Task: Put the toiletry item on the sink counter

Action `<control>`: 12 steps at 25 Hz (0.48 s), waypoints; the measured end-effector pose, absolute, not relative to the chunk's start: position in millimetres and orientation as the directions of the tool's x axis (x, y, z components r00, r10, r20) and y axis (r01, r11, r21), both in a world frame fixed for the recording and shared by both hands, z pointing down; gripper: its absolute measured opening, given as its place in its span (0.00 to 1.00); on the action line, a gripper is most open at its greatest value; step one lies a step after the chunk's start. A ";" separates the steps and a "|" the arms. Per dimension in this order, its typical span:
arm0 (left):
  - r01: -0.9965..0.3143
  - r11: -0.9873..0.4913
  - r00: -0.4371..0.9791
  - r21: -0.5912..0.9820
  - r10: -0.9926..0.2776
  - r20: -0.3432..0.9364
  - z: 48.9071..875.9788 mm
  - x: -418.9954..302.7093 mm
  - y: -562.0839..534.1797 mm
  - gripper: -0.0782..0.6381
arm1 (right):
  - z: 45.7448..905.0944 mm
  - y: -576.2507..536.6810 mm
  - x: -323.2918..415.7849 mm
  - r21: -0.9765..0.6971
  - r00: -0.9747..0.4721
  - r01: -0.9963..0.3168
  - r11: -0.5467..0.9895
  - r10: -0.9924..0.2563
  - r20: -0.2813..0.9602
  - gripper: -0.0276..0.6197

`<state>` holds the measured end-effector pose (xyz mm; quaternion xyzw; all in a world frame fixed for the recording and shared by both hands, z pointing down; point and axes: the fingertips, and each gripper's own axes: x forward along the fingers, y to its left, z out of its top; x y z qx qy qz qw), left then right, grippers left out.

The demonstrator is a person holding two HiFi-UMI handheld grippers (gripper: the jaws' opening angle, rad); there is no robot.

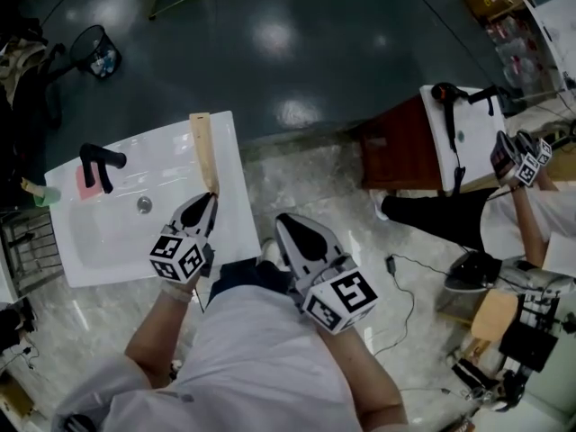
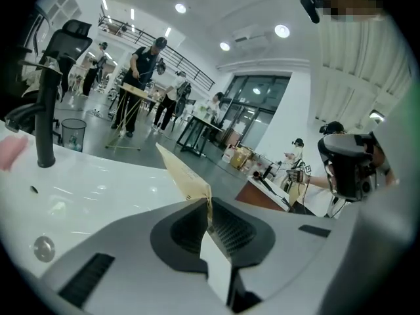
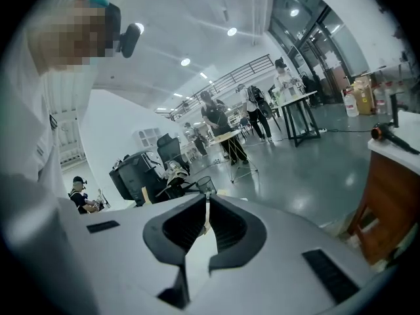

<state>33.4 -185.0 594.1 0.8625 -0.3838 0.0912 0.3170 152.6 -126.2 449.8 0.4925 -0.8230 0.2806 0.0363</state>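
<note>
A long flat tan toiletry box (image 1: 203, 149) lies along the right side of the white sink counter (image 1: 236, 207); whether it touches the surface I cannot tell. My left gripper (image 1: 212, 200) is shut on its near end. In the left gripper view the box (image 2: 185, 178) sticks out forward and to the left from the left gripper (image 2: 209, 206), over the white basin. My right gripper (image 1: 281, 220) hangs just off the counter's right edge, above the floor, shut with nothing in it. The right gripper view shows its two jaws met at the right gripper's tips (image 3: 207, 206).
A black faucet (image 1: 99, 162), a pink item (image 1: 87, 185) and the drain (image 1: 144, 205) are on the sink's left part. A second person with grippers (image 1: 519, 162) works at another white counter with a black hair dryer (image 1: 450, 97) on a brown cabinet (image 1: 396, 151). A waste basket (image 1: 97, 52) stands on the floor.
</note>
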 end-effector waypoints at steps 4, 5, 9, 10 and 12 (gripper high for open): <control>-0.709 -0.496 0.700 0.502 -0.583 0.412 612.7 34.6 -191.6 0.15 | 458.8 -130.4 151.1 -0.424 -0.497 -0.841 0.337 -0.793 0.354 0.09; -0.706 -0.494 0.703 0.508 -0.578 0.415 617.1 35.4 -192.8 0.15 | 460.9 -131.0 151.4 -0.424 -0.492 -0.843 0.331 -0.793 0.358 0.09; -0.695 -0.484 0.714 0.532 -0.556 0.426 632.9 34.8 -198.2 0.15 | 468.8 -135.9 149.7 -0.423 -0.476 -0.851 0.310 -0.795 0.375 0.09; -0.693 -0.483 0.715 0.535 -0.552 0.429 635.9 35.5 -199.5 0.15 | 470.2 -137.1 150.4 -0.423 -0.473 -0.853 0.305 -0.795 0.380 0.09; -0.691 -0.479 0.717 0.541 -0.544 0.435 641.8 37.6 -201.3 0.15 | 472.3 -138.3 153.0 -0.423 -0.467 -0.856 0.297 -0.795 0.387 0.09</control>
